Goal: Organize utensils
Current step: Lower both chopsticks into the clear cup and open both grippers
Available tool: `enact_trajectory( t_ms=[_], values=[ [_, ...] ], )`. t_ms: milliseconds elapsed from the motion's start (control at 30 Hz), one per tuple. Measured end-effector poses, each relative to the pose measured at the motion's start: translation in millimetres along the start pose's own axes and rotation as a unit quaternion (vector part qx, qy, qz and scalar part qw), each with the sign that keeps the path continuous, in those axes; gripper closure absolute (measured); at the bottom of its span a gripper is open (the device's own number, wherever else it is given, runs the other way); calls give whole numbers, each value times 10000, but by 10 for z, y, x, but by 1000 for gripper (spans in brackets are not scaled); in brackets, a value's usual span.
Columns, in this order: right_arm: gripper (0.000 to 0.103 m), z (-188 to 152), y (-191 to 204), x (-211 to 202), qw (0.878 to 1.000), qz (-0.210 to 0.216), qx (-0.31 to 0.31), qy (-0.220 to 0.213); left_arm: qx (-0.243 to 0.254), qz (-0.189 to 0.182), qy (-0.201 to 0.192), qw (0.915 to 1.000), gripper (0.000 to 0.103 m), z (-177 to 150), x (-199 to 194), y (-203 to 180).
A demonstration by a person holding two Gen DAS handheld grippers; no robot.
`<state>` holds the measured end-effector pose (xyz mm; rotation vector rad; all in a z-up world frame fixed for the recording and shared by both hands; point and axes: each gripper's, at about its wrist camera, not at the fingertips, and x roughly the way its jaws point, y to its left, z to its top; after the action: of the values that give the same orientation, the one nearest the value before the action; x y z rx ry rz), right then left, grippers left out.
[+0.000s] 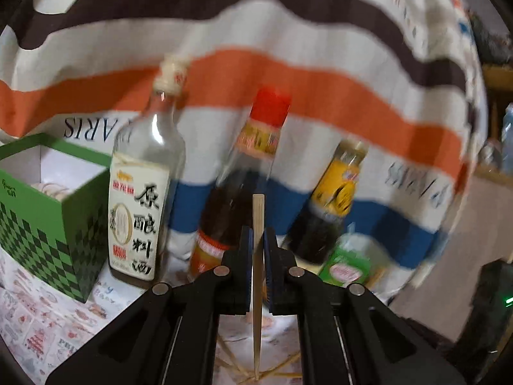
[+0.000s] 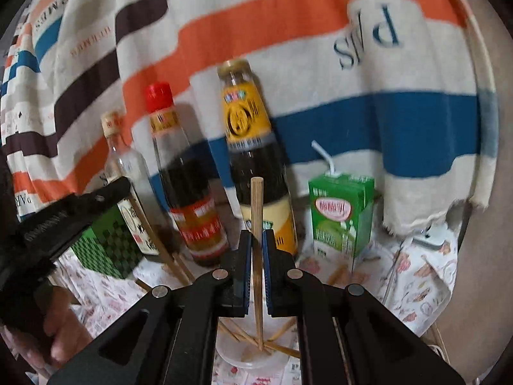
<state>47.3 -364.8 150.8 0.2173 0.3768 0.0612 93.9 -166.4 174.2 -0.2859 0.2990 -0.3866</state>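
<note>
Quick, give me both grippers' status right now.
Left gripper: closed on a chopstick, held upright.
Right gripper: closed on another chopstick, also upright, its tip down in a plastic cup.

Both wrist cameras look forward along their fingers, close above the table, facing the striped cloth (image 1: 288,73); both views share the red-capped bottle (image 2: 179,173) and green carton (image 2: 341,213).

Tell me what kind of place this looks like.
Probably a home kitchen or dining table, improvised for the job: condiment bottles such as the red-capped sauce bottle and a green drink carton stand on a printed table cover, with a striped cloth hung behind. Each tool grips a chopstick.
</note>
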Motion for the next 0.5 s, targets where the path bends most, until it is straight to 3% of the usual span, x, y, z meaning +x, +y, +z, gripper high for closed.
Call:
enact_trajectory(
  t_ms=[233,333,400,500],
  values=[
    [95,-96,-207,265,9973,243,315,620,462,486,890,9938,97,-270,421,-86],
    [95,-132,-260,337,9960,212,377,779,360,562,1162,9910,97,-318,555,-45],
    [95,-147,-311,385,9949,168,495,866,295,479,1262,9904,97,-321,611,-47],
    [95,-175,-393,443,9930,85,659,978,623,605,1272,9881,96,-362,646,-119]
  ],
)
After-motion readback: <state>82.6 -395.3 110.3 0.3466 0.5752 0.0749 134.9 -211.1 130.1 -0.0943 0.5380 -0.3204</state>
